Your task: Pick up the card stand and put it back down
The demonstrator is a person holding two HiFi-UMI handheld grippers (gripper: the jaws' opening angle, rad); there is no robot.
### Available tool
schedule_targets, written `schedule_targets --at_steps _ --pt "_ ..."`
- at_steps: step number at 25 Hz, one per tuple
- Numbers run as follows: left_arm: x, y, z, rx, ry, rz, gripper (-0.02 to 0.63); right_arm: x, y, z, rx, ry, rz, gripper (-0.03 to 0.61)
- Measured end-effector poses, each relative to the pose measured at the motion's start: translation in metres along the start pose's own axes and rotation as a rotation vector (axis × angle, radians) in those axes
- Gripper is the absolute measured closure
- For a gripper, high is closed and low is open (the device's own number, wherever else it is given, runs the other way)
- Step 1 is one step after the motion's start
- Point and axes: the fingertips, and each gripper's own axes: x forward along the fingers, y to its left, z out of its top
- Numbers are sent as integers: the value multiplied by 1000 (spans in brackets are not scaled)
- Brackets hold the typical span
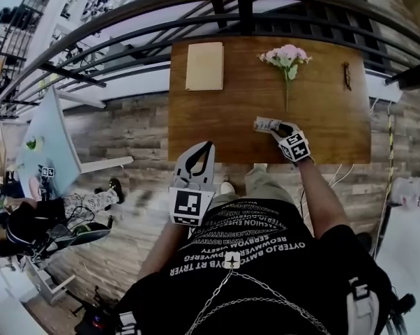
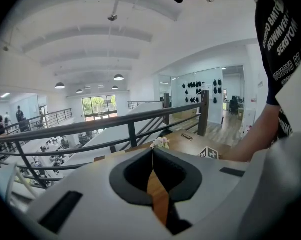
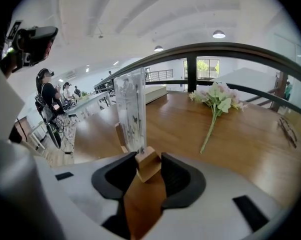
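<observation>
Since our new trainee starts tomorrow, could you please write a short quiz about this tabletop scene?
1. True or false: the left gripper has its fingers together, with nothing between them.
2. What sits between the fingers of the right gripper? A a pen; B the wooden base of the card stand; C a cup.
3. Fill in: in the head view, the flowers lie to the ___ of the beige pad.
Key: 1 true; 2 B; 3 right.
</observation>
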Motion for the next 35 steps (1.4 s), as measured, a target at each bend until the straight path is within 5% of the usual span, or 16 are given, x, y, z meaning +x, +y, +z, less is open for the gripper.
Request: schedule_targets --at_steps 12,17,21,29,35 --pt "-43 10 15 41 -100 7 586 -81 3 16 81 -100 -158 382" --pt "-58 16 17 57 -142 34 586 -134 17 35 133 -214 -242 541" --pt "-76 13 17 96 -161 3 586 -166 50 52 170 -270 -240 563" --pt "-105 -2 30 145 -239 -71 586 -267 125 135 53 -457 -254 565" --pt "-127 -6 21 151 -249 -99 586 -317 171 159 5 -532 -298 565"
